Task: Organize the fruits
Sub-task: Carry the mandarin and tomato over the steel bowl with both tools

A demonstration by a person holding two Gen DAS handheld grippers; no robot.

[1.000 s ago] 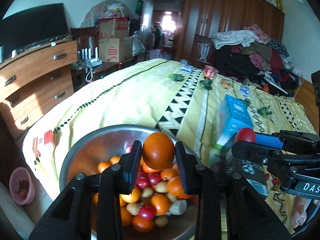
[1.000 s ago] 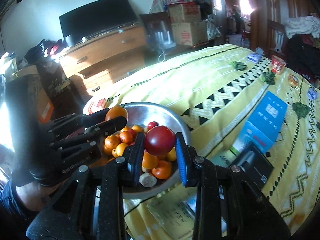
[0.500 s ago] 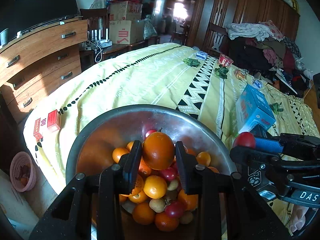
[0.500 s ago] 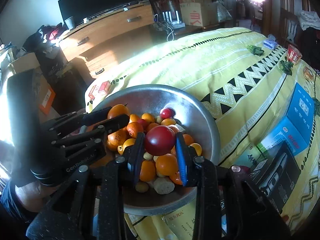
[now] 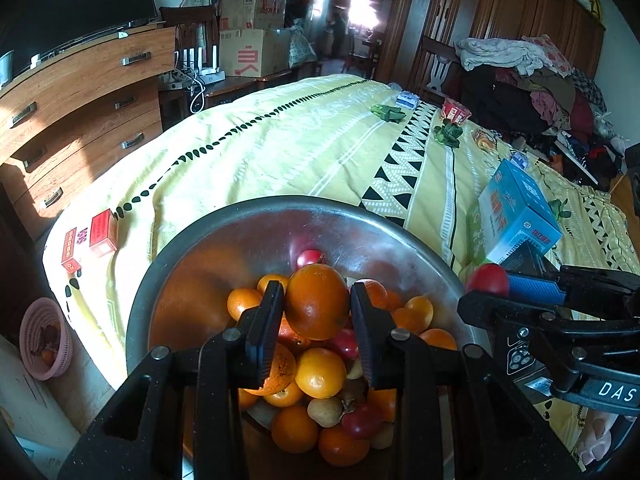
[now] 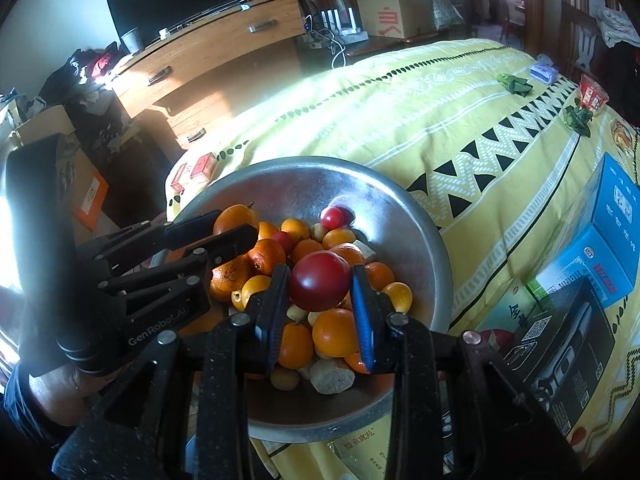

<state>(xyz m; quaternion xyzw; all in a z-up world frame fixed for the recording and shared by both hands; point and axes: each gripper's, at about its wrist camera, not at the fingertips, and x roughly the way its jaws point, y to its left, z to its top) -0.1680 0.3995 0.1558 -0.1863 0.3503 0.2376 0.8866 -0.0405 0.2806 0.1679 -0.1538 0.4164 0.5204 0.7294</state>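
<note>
Currently both tongs are loaded above the metal bowl. Left tongs are clamped on an orange, fingers closed to its width, held over the fruit pile in the bowl. Right tongs are clamped on a red tomato, same grip, held over the pile toward the bowl's right half. Bowl sits at the edge of the bed, on the yellow cover. Blue box lies on the bed just right of the bowl. Two small red boxes sit left of it.
</note>
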